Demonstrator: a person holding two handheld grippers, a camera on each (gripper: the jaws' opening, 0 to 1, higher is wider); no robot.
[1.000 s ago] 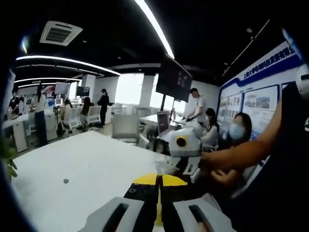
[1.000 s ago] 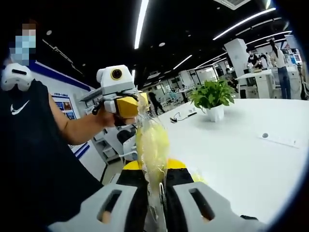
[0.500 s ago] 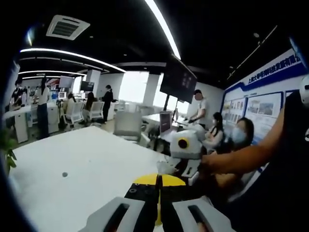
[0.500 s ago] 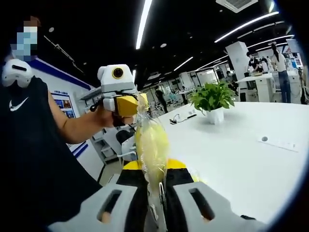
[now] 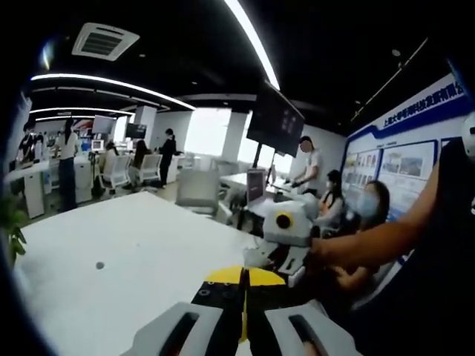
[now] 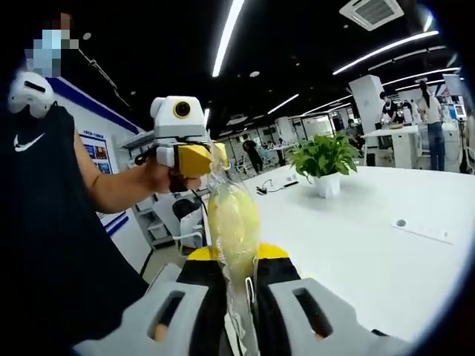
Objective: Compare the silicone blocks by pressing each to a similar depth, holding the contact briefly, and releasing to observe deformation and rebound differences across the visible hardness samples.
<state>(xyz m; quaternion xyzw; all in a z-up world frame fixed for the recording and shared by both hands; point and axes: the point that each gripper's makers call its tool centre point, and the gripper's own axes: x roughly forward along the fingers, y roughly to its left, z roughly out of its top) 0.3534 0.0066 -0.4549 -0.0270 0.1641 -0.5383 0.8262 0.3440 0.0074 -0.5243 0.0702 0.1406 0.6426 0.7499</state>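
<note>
Here both grippers pinch one clear bag of yellow stuff (image 6: 233, 222): right gripper (image 6: 239, 285), left gripper (image 6: 210, 159); a potted plant (image 6: 324, 159) stands on the white table (image 6: 371, 230).

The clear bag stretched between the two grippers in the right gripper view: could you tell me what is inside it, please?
Inside the clear bag sits a pale yellow mass, filling its middle. The wrinkled plastic blurs it, so its shape is uncertain. The bag's ends are hidden within the right gripper and left gripper.

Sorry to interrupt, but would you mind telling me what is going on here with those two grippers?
A person is holding a gripper in each hand above a white table in an open office. The right gripper has its jaws shut on a yellow item in clear plastic wrap, which stretches up to the left gripper. The left gripper's jaws look closed as well. Nothing is being pressed against the table yet. A potted plant stands further back.
</note>
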